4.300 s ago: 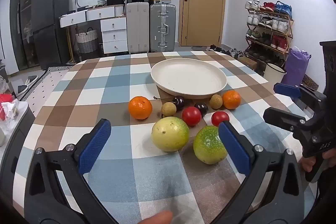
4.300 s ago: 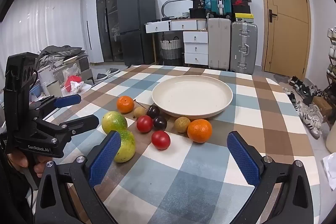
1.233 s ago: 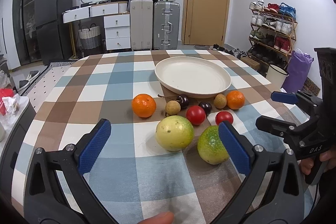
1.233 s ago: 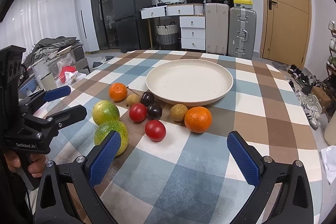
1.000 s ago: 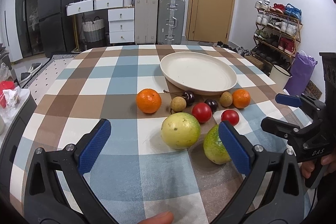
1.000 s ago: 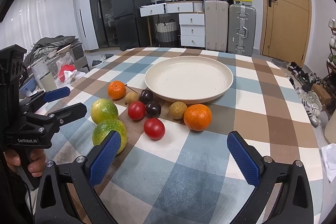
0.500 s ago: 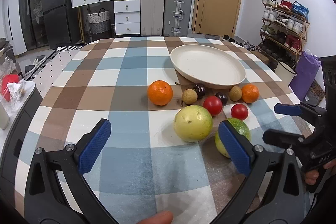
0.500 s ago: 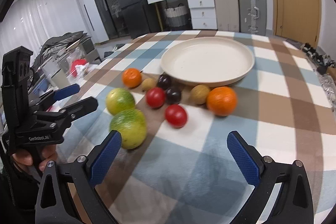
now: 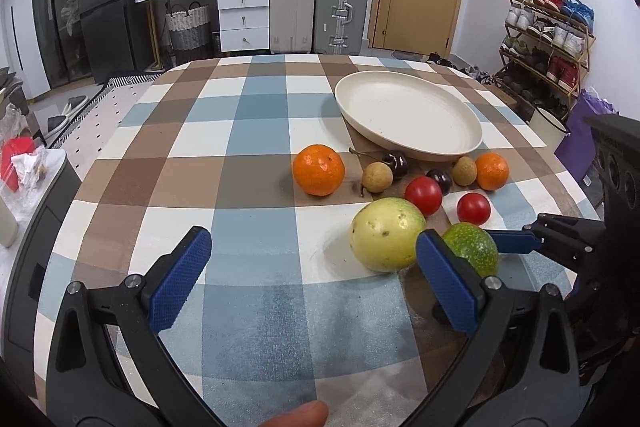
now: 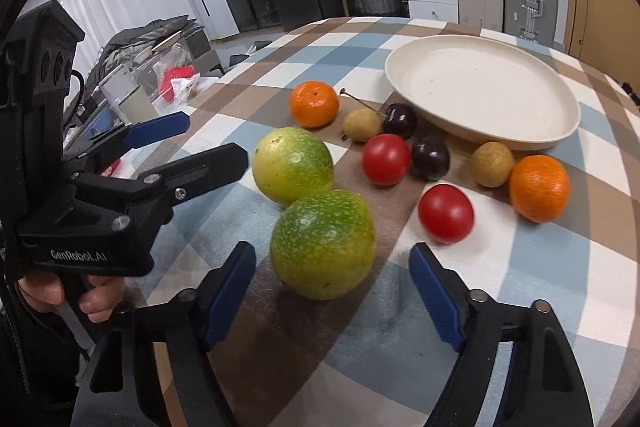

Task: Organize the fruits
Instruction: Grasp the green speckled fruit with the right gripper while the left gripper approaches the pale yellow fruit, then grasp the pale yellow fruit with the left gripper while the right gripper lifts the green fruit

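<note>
Several fruits lie on the checked tablecloth in front of an empty cream plate (image 9: 408, 111) (image 10: 480, 87). A green speckled fruit (image 10: 323, 243) (image 9: 474, 253) is nearest my right gripper (image 10: 332, 299), which is open with its blue pads on either side of the fruit, just short of it. A yellow-green fruit (image 10: 294, 165) (image 9: 386, 239) lies beside it. Two oranges (image 9: 319, 169) (image 9: 492, 171), two red tomatoes (image 10: 445, 213) (image 10: 386, 159), dark cherries (image 10: 430, 153) and small tan fruits (image 10: 492, 163) lie around. My left gripper (image 9: 310, 279) is open and empty, left of the fruits.
The round table's edge curves at left and right. A side stand with a red item (image 9: 16, 163) is at far left. Suitcases (image 9: 340, 15), drawers, a fridge, a door and a shoe rack (image 9: 548, 35) stand behind.
My right gripper has moved down and left to the green speckled fruit, with its jaws narrowed somewhat. My left gripper has shifted left, so the fruits now sit to its right.
</note>
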Action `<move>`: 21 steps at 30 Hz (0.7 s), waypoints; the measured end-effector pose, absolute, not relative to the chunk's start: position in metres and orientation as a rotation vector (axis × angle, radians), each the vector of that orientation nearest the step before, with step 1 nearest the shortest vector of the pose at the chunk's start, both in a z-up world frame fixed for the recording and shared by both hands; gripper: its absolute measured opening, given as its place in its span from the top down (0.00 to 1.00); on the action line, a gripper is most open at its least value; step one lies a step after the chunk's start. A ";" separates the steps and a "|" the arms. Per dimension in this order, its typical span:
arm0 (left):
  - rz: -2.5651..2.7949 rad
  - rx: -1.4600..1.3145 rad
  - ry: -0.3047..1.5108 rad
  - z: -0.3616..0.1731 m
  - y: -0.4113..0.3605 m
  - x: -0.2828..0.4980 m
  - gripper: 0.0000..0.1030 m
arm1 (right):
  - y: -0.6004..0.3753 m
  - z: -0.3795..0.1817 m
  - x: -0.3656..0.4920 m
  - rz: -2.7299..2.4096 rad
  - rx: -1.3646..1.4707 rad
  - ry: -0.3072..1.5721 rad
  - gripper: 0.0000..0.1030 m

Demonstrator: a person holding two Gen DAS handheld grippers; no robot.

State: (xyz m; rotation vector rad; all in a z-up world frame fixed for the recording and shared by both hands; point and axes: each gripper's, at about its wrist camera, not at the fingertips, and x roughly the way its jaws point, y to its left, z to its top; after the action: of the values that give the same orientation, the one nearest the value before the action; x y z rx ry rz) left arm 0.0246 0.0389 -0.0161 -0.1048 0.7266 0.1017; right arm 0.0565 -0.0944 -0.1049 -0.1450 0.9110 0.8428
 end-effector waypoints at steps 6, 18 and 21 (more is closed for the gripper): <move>0.110 -0.088 0.720 -0.014 0.036 0.027 0.01 | -0.090 -0.105 0.061 0.866 -0.120 0.909 0.51; 0.050 -0.075 0.802 -0.024 0.019 0.051 0.02 | -0.138 -0.085 0.051 0.797 -0.067 0.859 0.51; 0.030 -0.067 0.846 -0.033 0.011 0.064 0.08 | -0.151 -0.082 0.054 0.758 -0.056 0.852 0.51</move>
State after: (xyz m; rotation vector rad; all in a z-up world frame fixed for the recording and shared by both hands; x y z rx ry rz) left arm 0.0639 0.0113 -0.0334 -0.0673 0.8459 0.0302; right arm 0.0543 -0.1512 -0.0824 -0.0559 0.8523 0.7584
